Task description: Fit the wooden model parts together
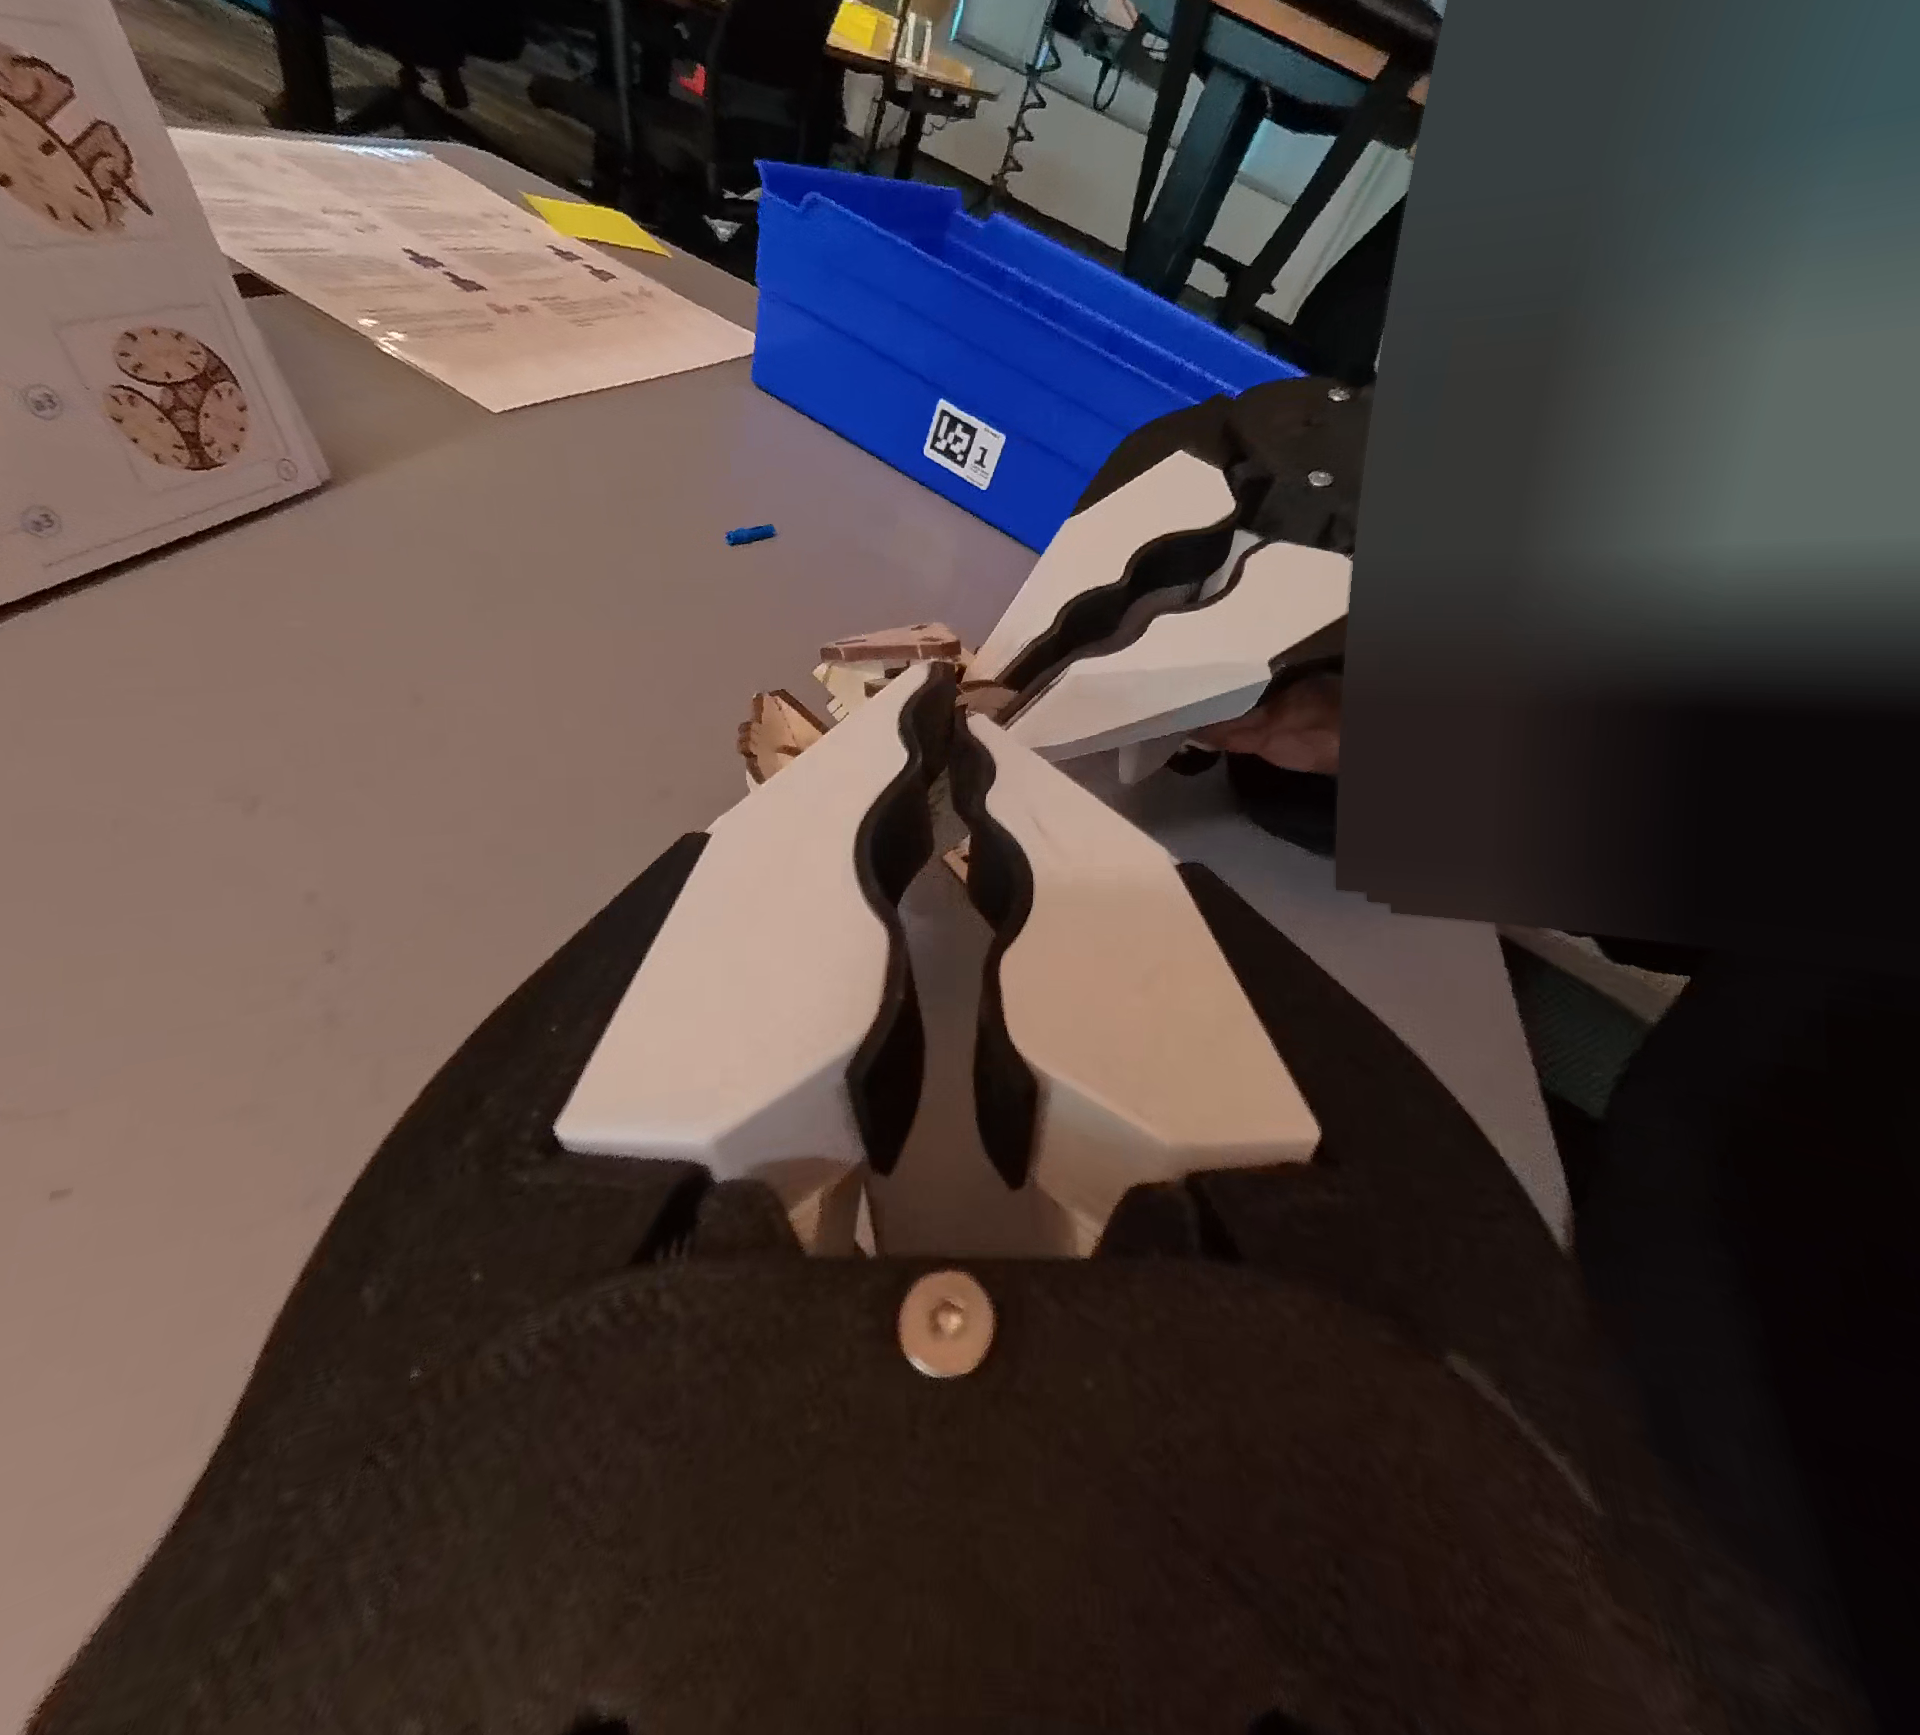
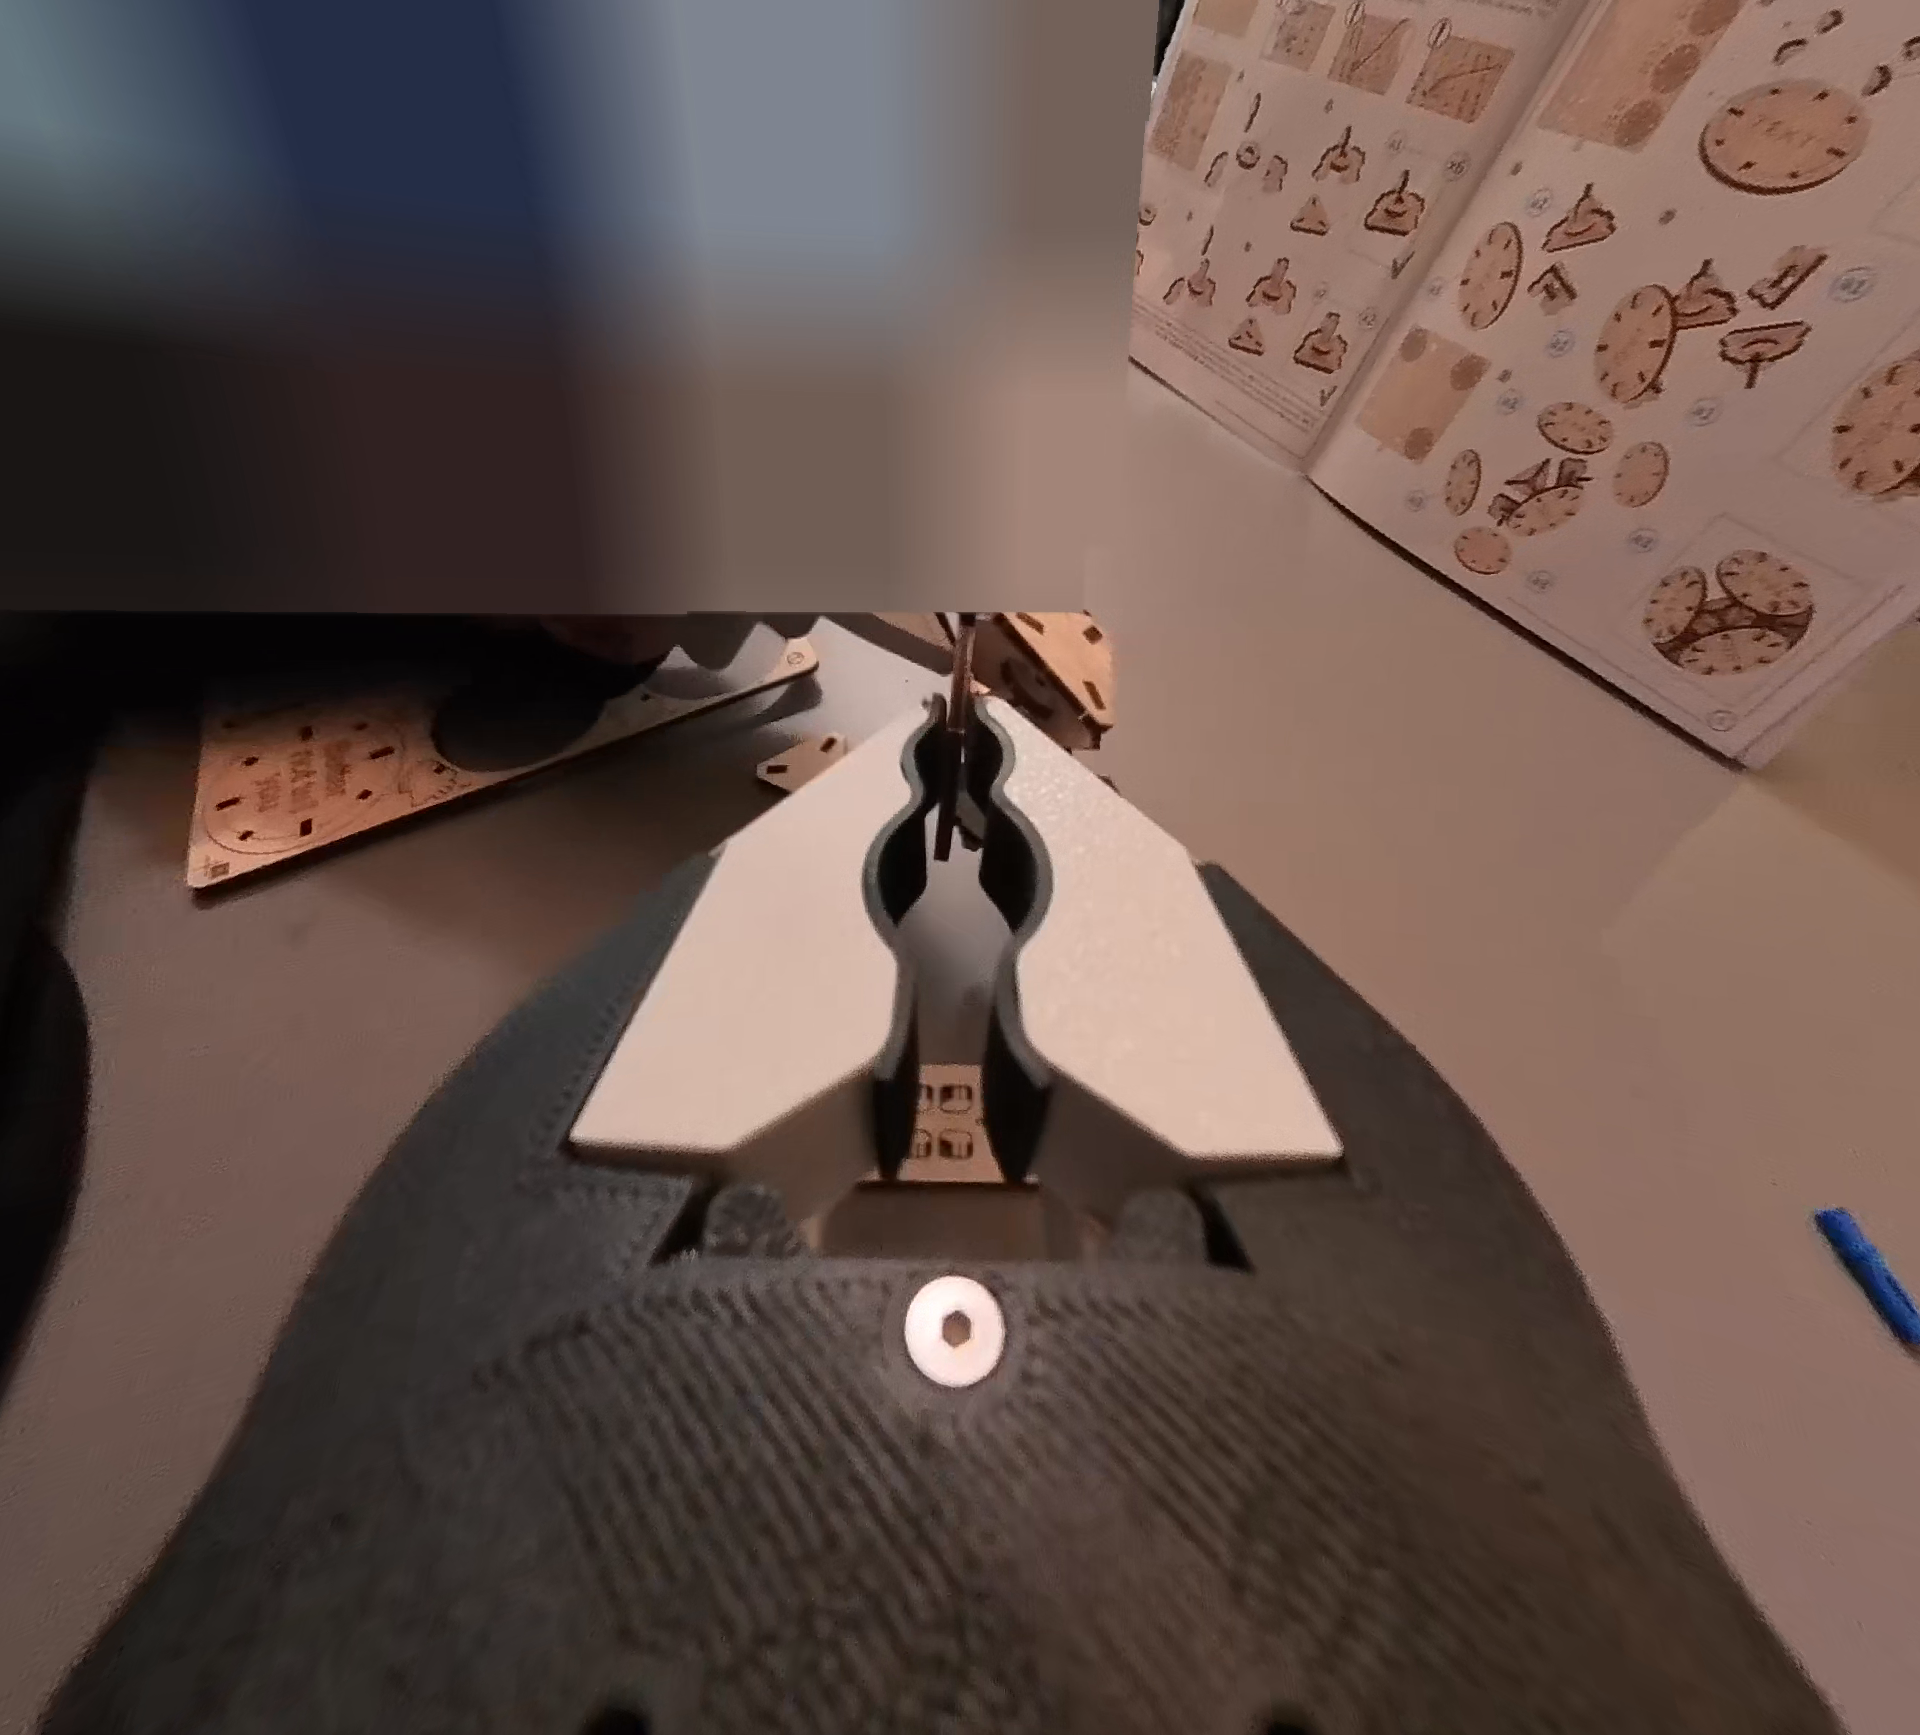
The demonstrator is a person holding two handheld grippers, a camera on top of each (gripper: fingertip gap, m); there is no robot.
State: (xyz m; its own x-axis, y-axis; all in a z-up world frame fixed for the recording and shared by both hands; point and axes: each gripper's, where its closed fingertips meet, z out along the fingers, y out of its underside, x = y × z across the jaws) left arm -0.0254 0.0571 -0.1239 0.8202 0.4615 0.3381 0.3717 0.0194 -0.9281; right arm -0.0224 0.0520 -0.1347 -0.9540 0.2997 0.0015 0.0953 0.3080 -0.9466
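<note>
A small pale wooden model [image 1: 894, 646] of slotted plywood parts stands on the grey table [image 1: 416, 750]. My left gripper [image 1: 940, 698] is shut, its tips pinching a thin part at the model's near side. My right gripper [image 1: 997, 693] comes in from the right and meets the model at the same spot. In the right wrist view my right gripper [image 2: 951, 719] is shut on a thin flat wooden piece [image 2: 945, 812] held on edge, its far end against the model [image 2: 1060, 677]. The left gripper is mostly hidden in that view.
A blue bin [image 1: 935, 335] stands behind the model. An open instruction booklet [image 2: 1558, 283] stands propped at the side. A wooden parts sheet [image 2: 343, 781], a small loose wooden piece [image 2: 795, 766], a blue pin [image 1: 750, 534], a printed paper [image 1: 436, 262] and a yellow note [image 1: 592, 222] lie on the table. My left and right fingertips are right by each other.
</note>
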